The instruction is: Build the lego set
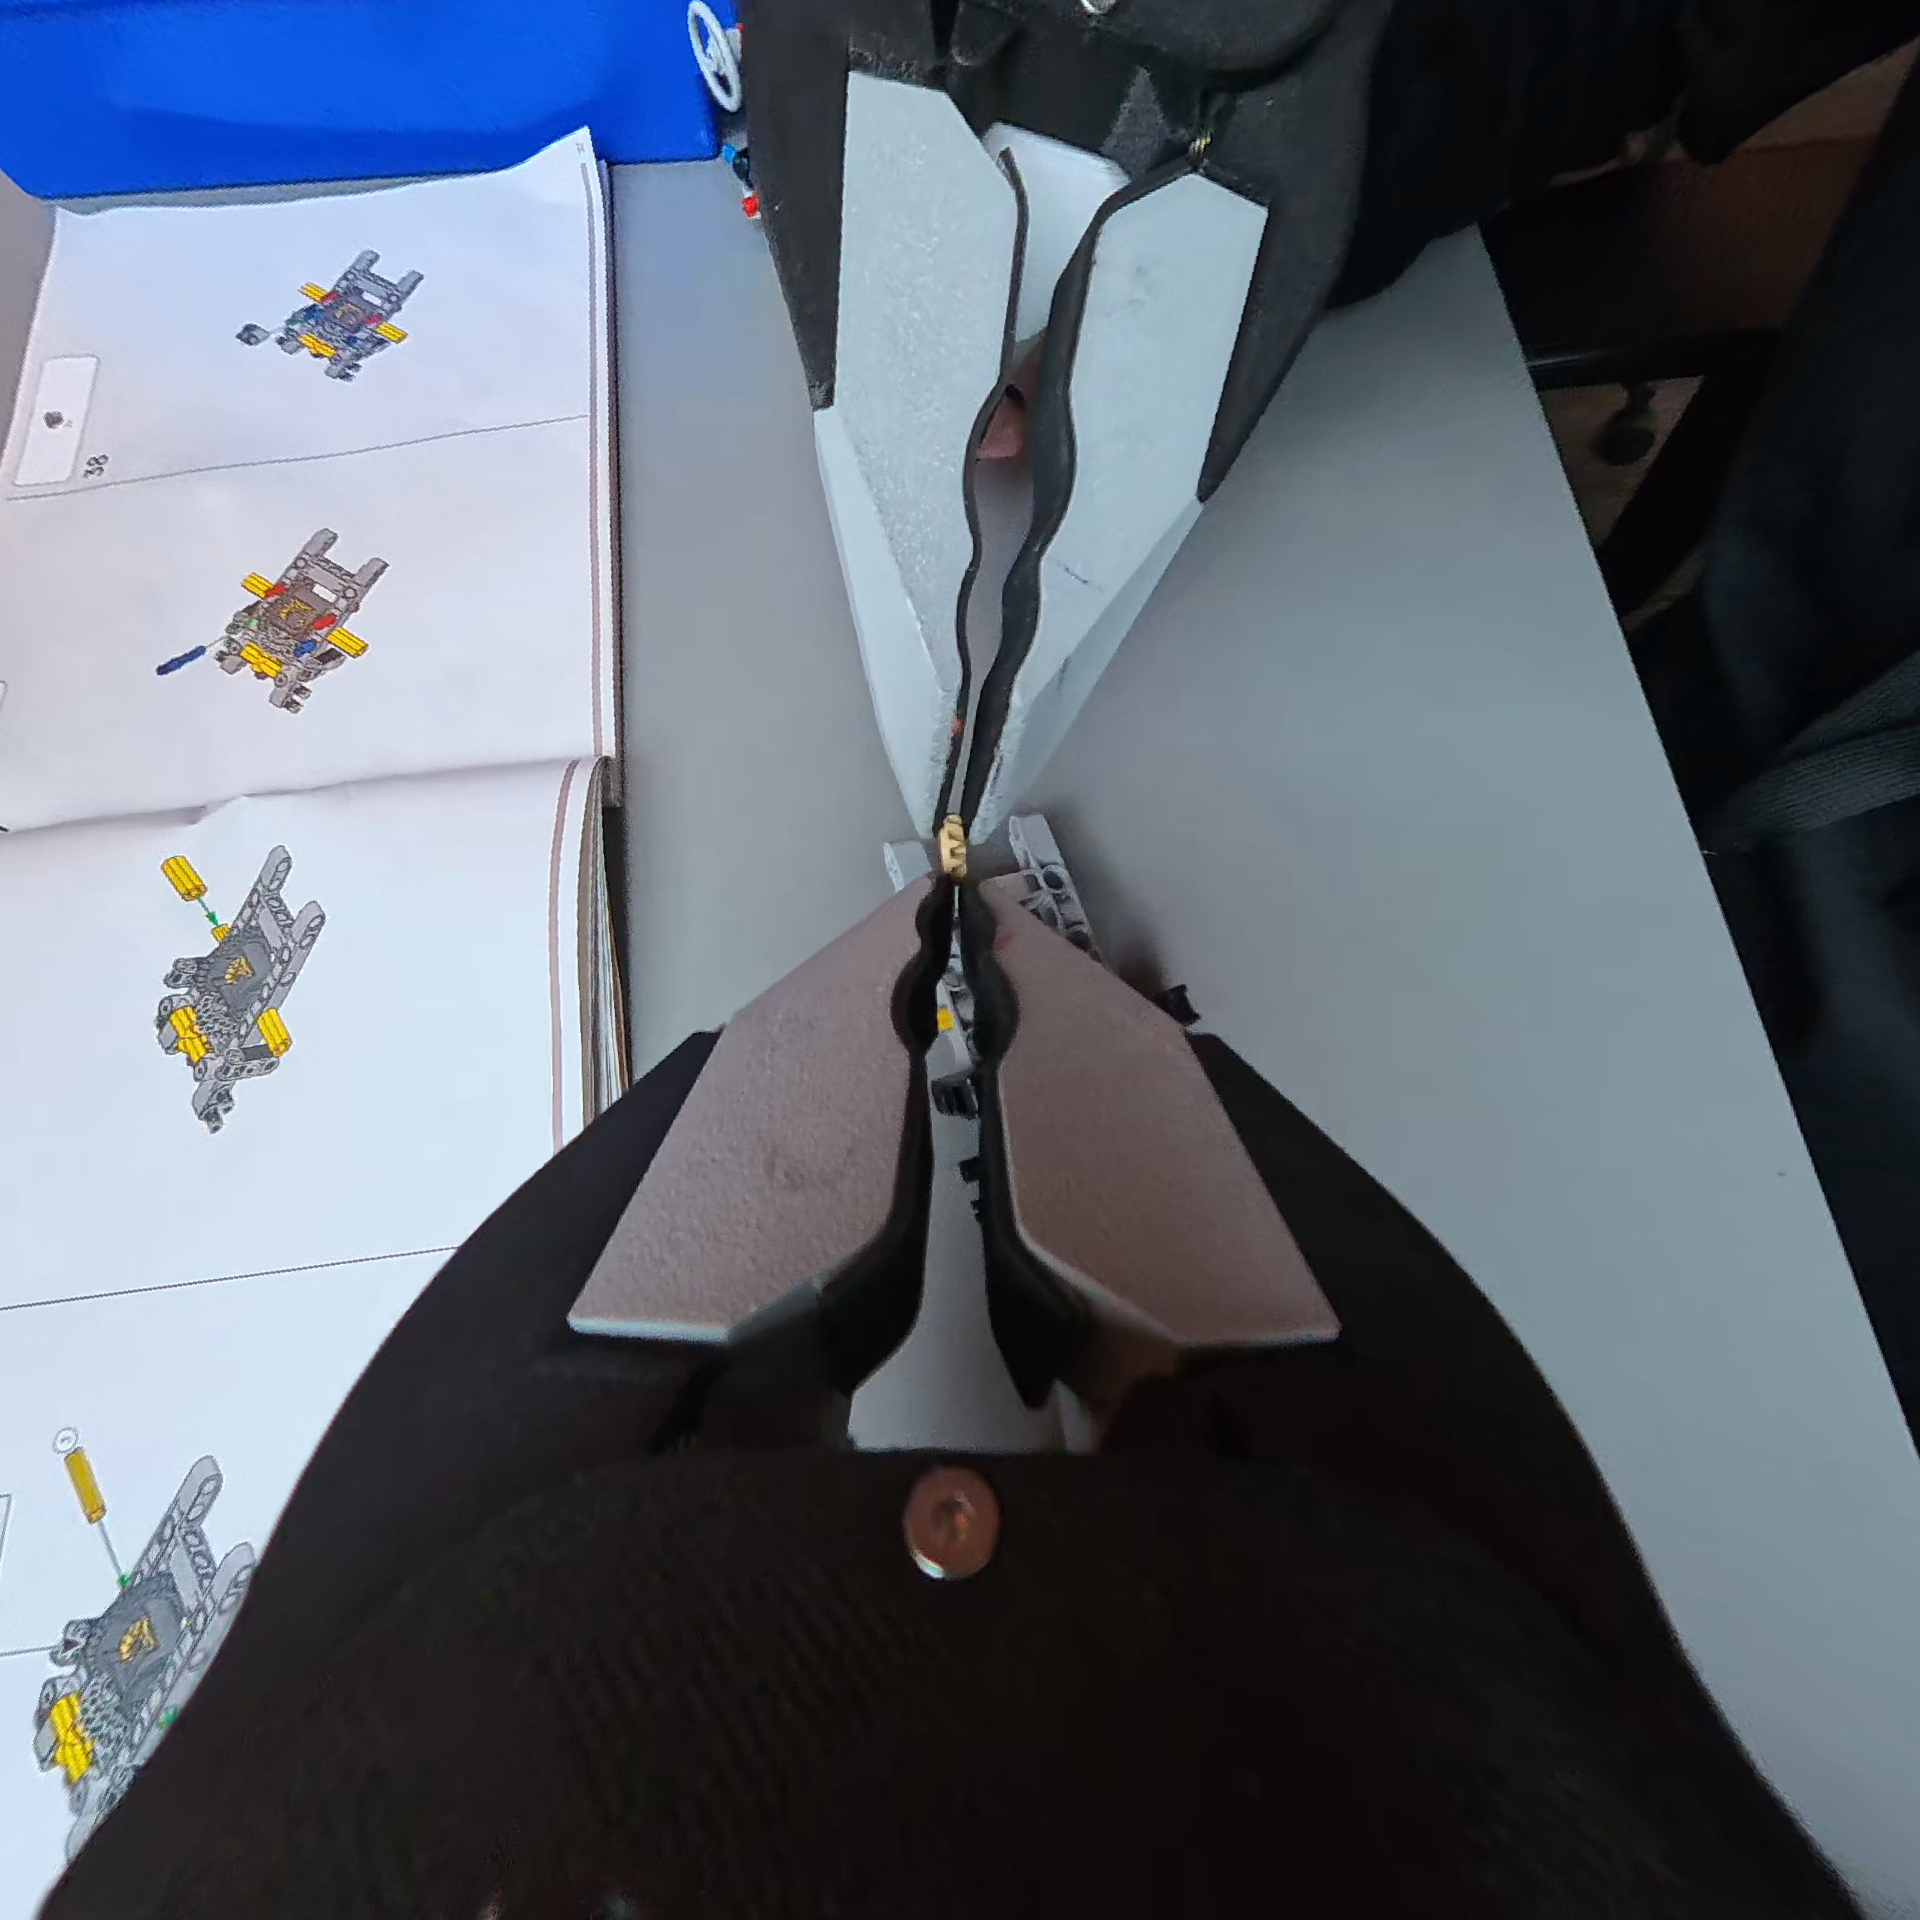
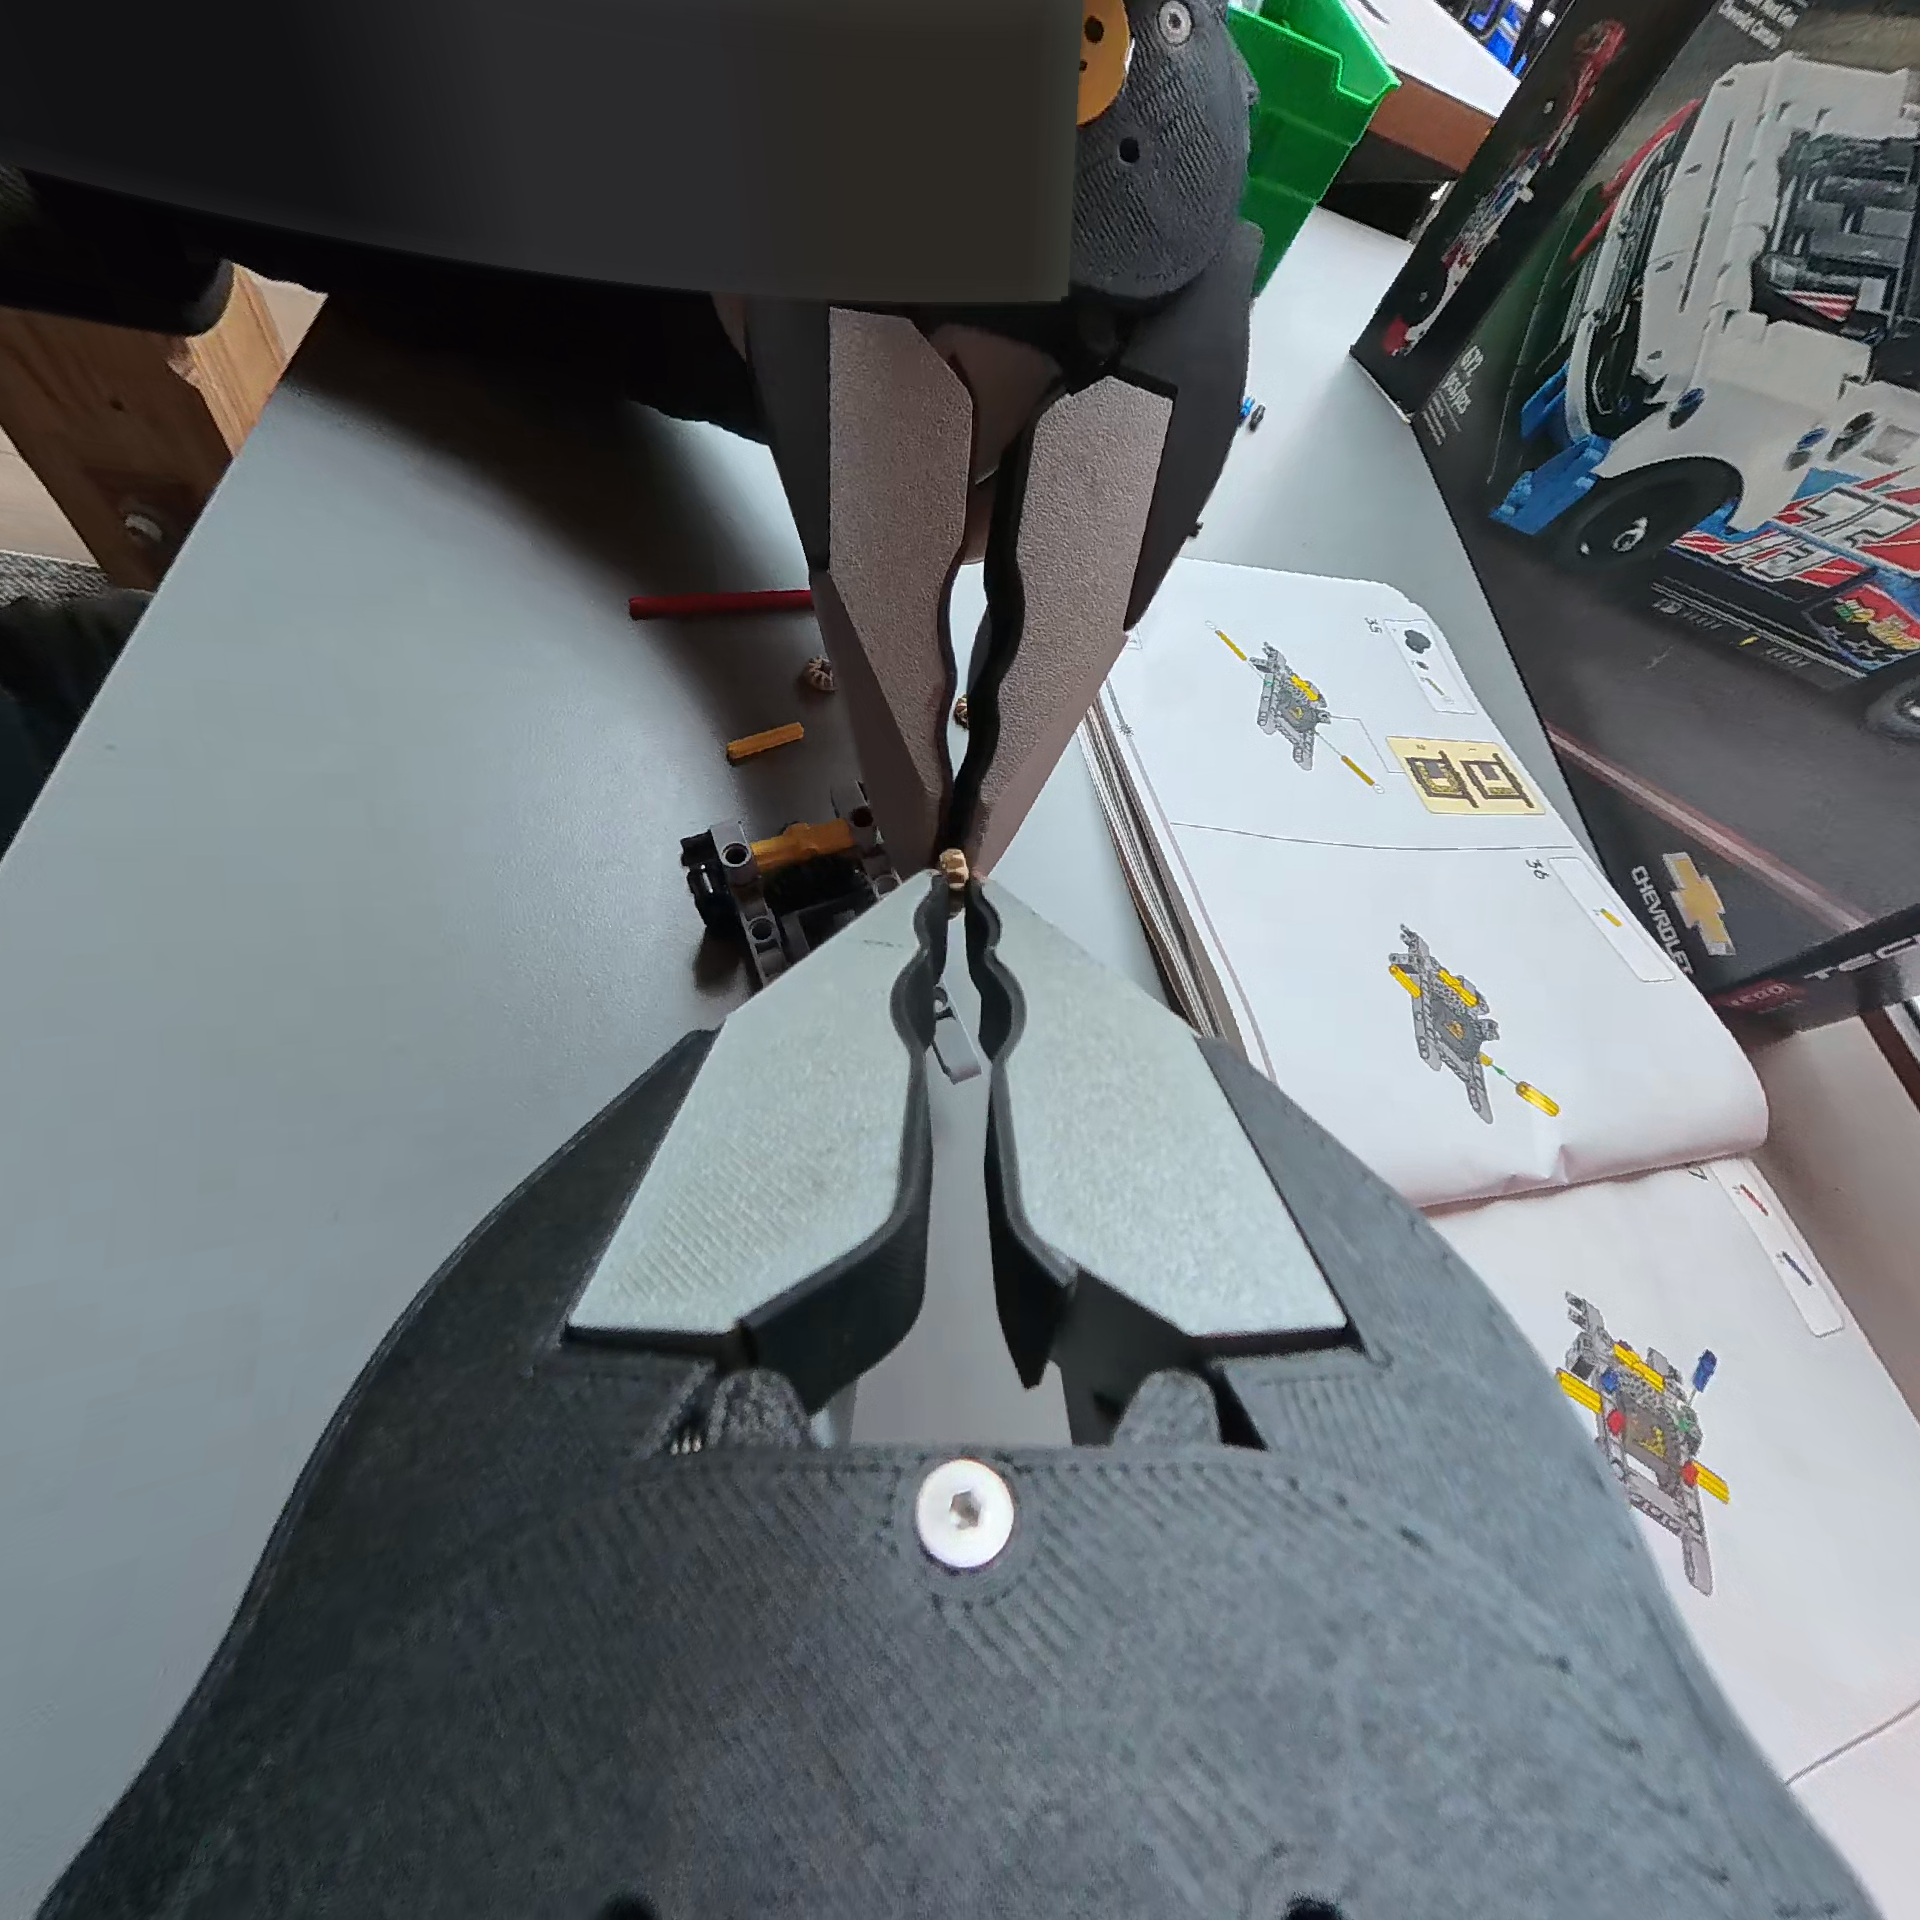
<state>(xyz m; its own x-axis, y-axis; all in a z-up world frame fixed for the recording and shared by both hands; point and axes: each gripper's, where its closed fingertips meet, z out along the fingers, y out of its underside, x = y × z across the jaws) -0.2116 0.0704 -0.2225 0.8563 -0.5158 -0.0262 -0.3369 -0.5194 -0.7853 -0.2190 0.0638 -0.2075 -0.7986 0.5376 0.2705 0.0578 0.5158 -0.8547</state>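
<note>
A tiny tan gear (image 1: 951, 844) is pinched between the tips of both grippers, which meet nose to nose above the table. My left gripper (image 1: 951, 888), with pinkish pads, is shut on it from below in the left wrist view. My right gripper (image 1: 954, 816), with pale grey pads, is shut on it from above. The right wrist view shows the same gear (image 2: 953, 864) between my right gripper (image 2: 951, 899) and my left gripper (image 2: 951, 842). The part-built grey and black lego assembly (image 2: 779, 883) with a yellow piece lies on the table just under the tips, and also shows in the left wrist view (image 1: 1049, 883).
The open instruction booklet (image 1: 312, 623) lies beside the grippers and also shows in the right wrist view (image 2: 1403, 935). Behind the assembly lie a red axle (image 2: 717, 605), a yellow axle (image 2: 764, 743) and a loose tan gear (image 2: 818, 675). The set's box (image 2: 1714, 416), a green bin (image 2: 1309, 104) and a blue bin (image 1: 312, 73) stand farther off. Both grippers' tips are close together, under 4 cm apart. Both grippers' tips are roughly 15 cm from the red axle (image 2: 717, 605).
</note>
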